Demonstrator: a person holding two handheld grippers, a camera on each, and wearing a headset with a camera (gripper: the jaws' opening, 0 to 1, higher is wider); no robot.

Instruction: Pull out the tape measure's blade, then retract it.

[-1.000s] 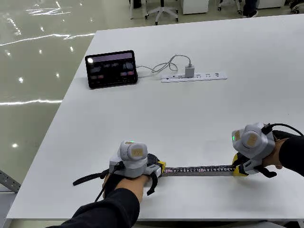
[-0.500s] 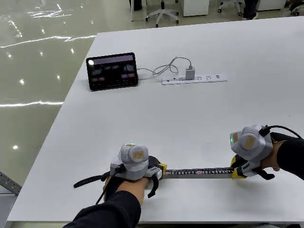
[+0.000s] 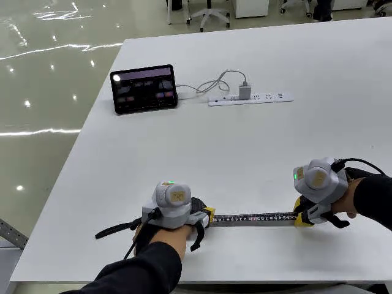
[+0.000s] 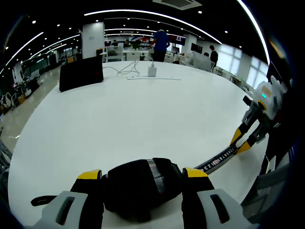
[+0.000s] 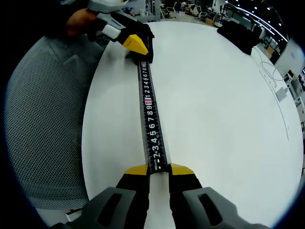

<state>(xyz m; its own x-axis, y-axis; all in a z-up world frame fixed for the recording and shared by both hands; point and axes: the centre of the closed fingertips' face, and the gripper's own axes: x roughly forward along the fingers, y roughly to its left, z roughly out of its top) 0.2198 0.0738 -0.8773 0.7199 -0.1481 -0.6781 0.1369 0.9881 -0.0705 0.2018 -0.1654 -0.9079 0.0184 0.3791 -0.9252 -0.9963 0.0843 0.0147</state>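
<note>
White table (image 3: pixel 257 153), blade (image 5: pixel 151 114) tip hidden within right gripper (image 5: pixel 157 169)

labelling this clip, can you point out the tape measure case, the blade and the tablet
tape measure case (image 4: pixel 143 183): left gripper view, middle of the black housing.
blade (image 5: pixel 150 114): right gripper view, numbered face, about midway along.
tablet (image 3: pixel 144 89): head view, centre of its dark screen.
</note>
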